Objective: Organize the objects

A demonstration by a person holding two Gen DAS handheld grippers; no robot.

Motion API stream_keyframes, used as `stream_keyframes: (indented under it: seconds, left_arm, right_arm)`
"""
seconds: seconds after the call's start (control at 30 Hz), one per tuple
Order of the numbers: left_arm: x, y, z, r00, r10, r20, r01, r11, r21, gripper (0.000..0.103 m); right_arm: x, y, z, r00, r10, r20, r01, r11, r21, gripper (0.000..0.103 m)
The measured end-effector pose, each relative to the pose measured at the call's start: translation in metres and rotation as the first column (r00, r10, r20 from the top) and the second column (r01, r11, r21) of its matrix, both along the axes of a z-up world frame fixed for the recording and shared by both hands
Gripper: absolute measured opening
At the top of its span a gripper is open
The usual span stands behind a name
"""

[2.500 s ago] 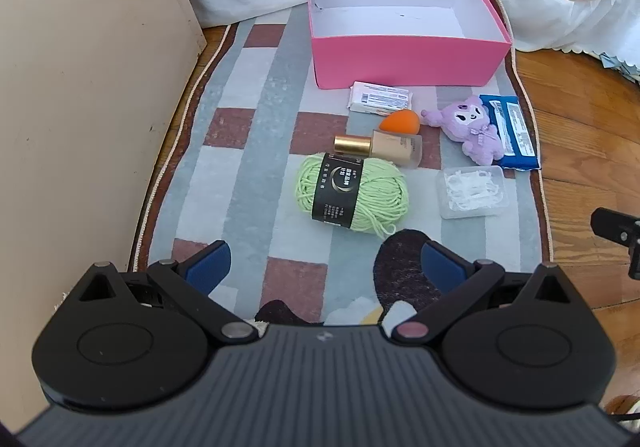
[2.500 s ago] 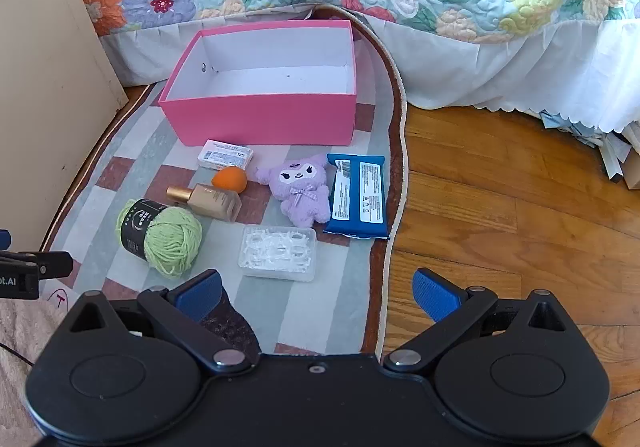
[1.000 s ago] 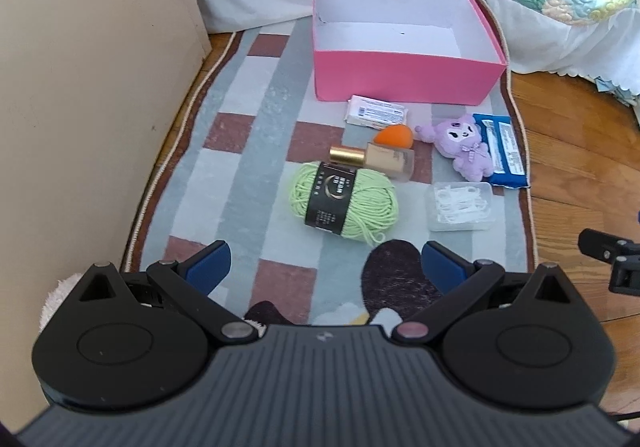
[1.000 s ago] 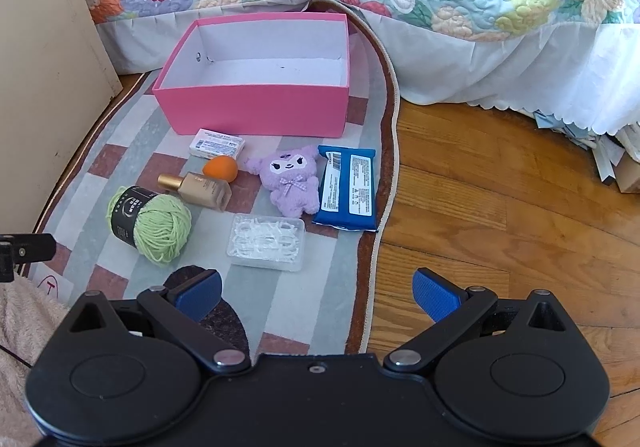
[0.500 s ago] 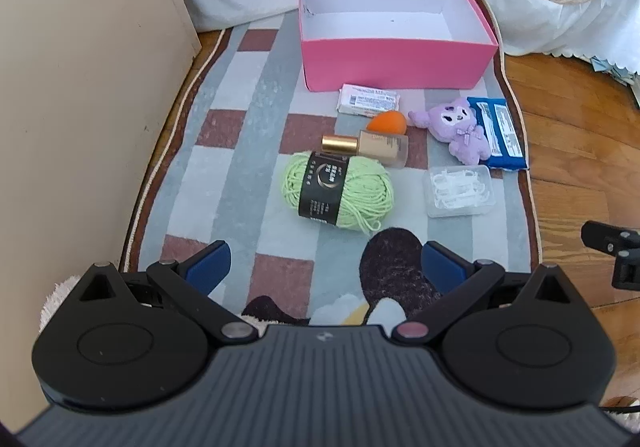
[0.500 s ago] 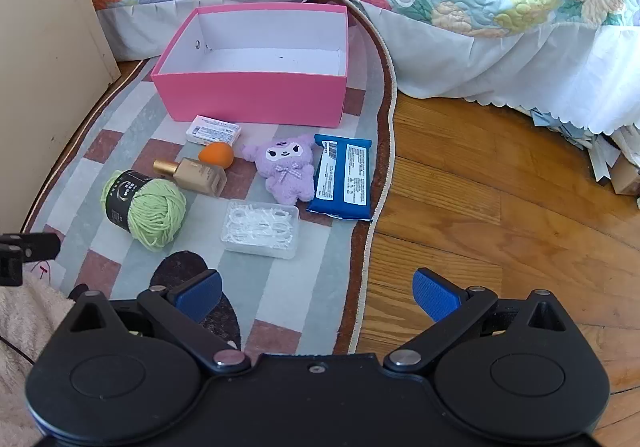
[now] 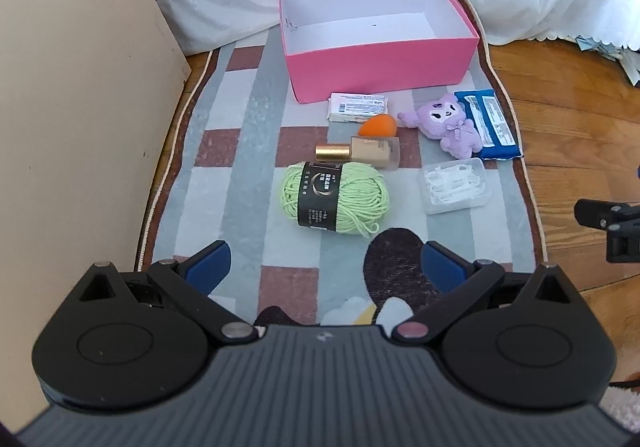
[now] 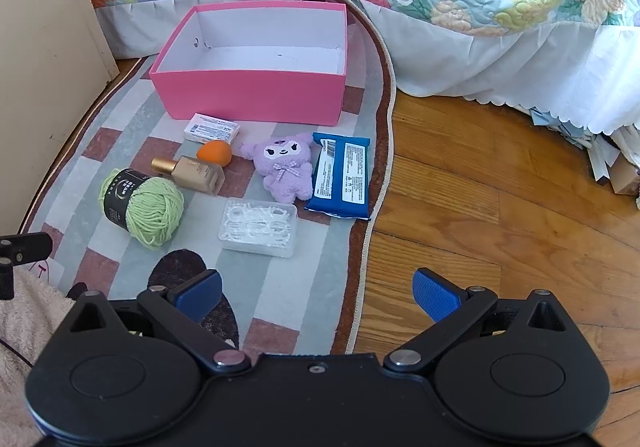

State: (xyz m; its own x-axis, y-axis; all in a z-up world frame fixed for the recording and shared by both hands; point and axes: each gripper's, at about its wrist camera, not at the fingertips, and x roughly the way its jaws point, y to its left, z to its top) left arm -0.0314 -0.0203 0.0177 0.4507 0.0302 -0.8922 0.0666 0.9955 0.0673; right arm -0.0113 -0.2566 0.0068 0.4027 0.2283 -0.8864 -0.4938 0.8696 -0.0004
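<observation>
Right now I'm holding both tools back, jaws spread wide and empty. The green yarn ball (image 7: 335, 197) is lying just ahead of my left gripper (image 7: 323, 265), long axis running left to right across the fingers, so I'm judging the left the nearer one. My right gripper (image 8: 316, 293) is hanging over the rug's right edge, the floss case (image 8: 259, 227) ahead to its left. The pink box (image 7: 380, 75) is waiting empty at the far end. Only the right view is showing the wood floor (image 8: 500, 207) plainly.
</observation>
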Motion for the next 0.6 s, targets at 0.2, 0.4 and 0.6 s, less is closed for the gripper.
stream_keyframes:
  seconds: [0.2, 0.4, 0.6]
  left_arm:
    - [0.000, 0.007, 0.001, 0.999, 0.034, 0.001, -0.034, 0.998, -0.055, 0.103]
    - [0.000, 0.011, -0.006, 0.999, 0.051, -0.003, -0.051, 0.996, -0.068, 0.103]
    - [0.001, 0.006, -0.011, 1.000, 0.018, 0.000, -0.018, 0.999, -0.043, 0.103]
  right_arm:
    - [-0.003, 0.001, 0.003, 0.999, 0.038, 0.008, -0.038, 0.999, 0.025, 0.103]
    - [-0.002, 0.001, 0.003, 0.999, 0.041, -0.018, -0.040, 0.998, 0.041, 0.103]
    - [0.002, 0.000, -0.004, 0.998, 0.039, -0.048, -0.037, 0.999, 0.036, 0.103]
